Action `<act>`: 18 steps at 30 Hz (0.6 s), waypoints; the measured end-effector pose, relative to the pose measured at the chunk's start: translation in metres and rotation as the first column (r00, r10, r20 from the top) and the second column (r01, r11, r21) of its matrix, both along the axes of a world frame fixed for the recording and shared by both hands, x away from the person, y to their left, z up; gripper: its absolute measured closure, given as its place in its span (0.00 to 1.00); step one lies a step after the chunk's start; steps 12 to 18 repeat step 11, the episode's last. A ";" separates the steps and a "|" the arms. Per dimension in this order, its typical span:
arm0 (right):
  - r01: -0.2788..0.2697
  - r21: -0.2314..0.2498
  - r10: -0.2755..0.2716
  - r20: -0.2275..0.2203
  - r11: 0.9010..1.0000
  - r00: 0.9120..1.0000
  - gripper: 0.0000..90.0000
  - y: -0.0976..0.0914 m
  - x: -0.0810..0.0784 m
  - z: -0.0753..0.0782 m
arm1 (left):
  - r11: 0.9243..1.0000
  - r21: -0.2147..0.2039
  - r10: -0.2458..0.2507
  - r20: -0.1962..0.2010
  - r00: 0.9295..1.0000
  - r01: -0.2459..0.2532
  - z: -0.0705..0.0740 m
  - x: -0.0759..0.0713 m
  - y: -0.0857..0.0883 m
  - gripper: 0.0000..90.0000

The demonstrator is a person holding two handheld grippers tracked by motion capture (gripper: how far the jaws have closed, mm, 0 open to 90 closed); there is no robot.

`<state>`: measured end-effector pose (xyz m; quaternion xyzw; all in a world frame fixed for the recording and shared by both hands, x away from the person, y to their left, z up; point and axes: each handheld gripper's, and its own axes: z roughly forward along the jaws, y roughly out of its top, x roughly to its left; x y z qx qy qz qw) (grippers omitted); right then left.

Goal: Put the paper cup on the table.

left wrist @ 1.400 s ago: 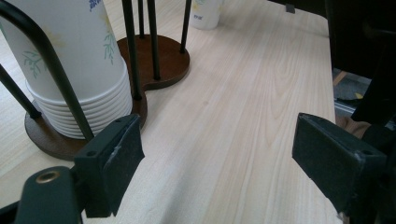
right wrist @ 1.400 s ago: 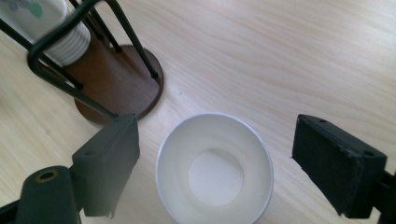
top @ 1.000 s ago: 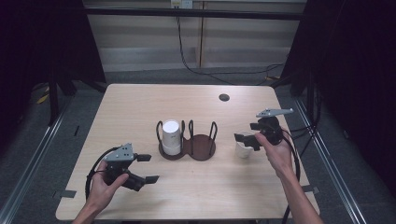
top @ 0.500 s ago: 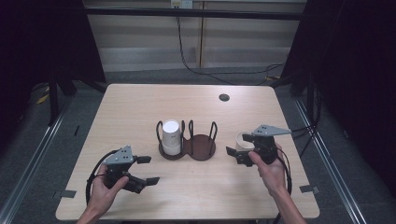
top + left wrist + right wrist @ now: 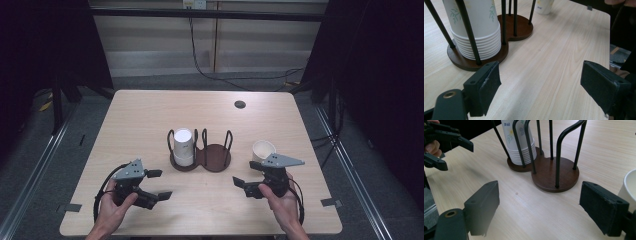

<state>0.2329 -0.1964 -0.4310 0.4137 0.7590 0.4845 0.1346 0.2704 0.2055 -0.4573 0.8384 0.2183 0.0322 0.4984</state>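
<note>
My right gripper [image 5: 248, 181] sits low and right of centre in the high view, jaws spread wide with nothing between them. My left gripper [image 5: 159, 184] rests at lower left, equally wide apart and empty. The thing nearest my right claw is the single paper cup [image 5: 263, 150], standing upright on the table [image 5: 140, 115] just above that gripper in the frame, mouth up, apart from the wooden holder [image 5: 214, 158]. In the right gripper view it peeks in at the right edge [image 5: 628, 187], just beyond my right-hand jaw pad.

I judge this cup to be very light and thin-walled: paper, easily dented, and likely to skid or tip on the smooth tabletop if I nudge it before closing. The rolled rim is the stiffest part, so I would grip across the upper wall just under it, squeezing only enough to keep it from slipping; a hard clench would oval the mouth or crease the side. Taking it low near the base looks riskier, since the taper could let it slide up out of the pads.

The stack of cups [image 5: 183, 146] sits upside down in the left bay of the holder, ringed by black wire loops; the right bay stands empty. In the left gripper view that stack [image 5: 475, 27] fills the upper left.
</note>
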 end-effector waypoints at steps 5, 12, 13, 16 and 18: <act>-0.010 0.025 0.010 -0.005 1.000 1.000 0.18 0.002 -0.007 -0.014 | 0.999 -0.005 0.035 0.013 0.999 -0.035 -0.003 -0.006 -0.002 0.18; -0.010 0.006 0.010 -0.024 1.000 1.000 0.17 0.005 -0.006 -0.030 | 1.000 0.010 0.010 0.010 1.000 -0.010 -0.005 -0.007 -0.007 0.18; -0.010 0.006 0.010 -0.024 1.000 1.000 0.17 0.005 -0.006 -0.030 | 1.000 0.010 0.010 0.010 1.000 -0.010 -0.005 -0.007 -0.007 0.18; -0.010 0.006 0.010 -0.024 1.000 1.000 0.17 0.005 -0.006 -0.030 | 1.000 0.010 0.010 0.010 1.000 -0.010 -0.005 -0.007 -0.007 0.18; -0.010 0.006 0.010 -0.024 1.000 1.000 0.17 0.005 -0.006 -0.030 | 1.000 0.010 0.010 0.010 1.000 -0.010 -0.005 -0.007 -0.007 0.18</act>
